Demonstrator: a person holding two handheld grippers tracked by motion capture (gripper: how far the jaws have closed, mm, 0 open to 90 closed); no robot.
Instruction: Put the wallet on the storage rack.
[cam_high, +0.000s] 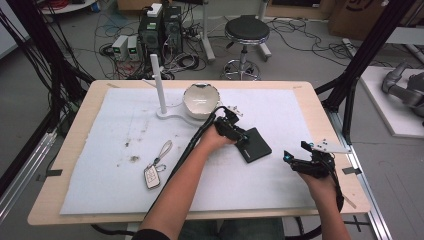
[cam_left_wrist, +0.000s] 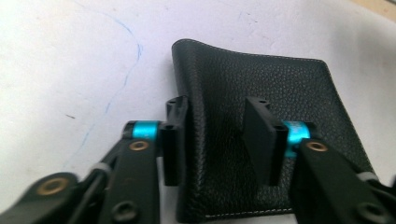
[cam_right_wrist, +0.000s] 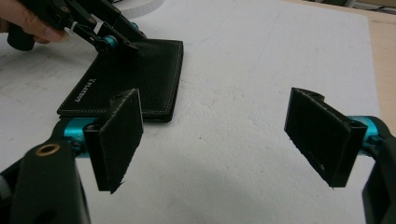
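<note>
A black wallet (cam_high: 255, 145) lies flat on the white mat (cam_high: 100, 125) of the counter (cam_high: 320, 107), right of centre and nearer the right edge than the left. The left tool (cam_high: 243, 139) is down on it from the far side; in the left gripper view its jaws straddle one end of the wallet (cam_left_wrist: 261, 88), one pad at the wallet's edge and the other over the leather, part-way together, and the leather bulges up between them. Whether the pads press firmly enough to hold it cannot be told. The right tool (cam_high: 295, 159) hovers near the counter's right edge, close to the front corner, its jaws wide apart with nothing but bare mat between them; from there the wallet (cam_right_wrist: 135, 74) and the left tool (cam_right_wrist: 122, 43) show just ahead. A white bowl (cam_high: 201, 100) sits beside a white post (cam_high: 159, 85) near the far edge, and a key fob (cam_high: 152, 176) lies toward the front left.
</note>
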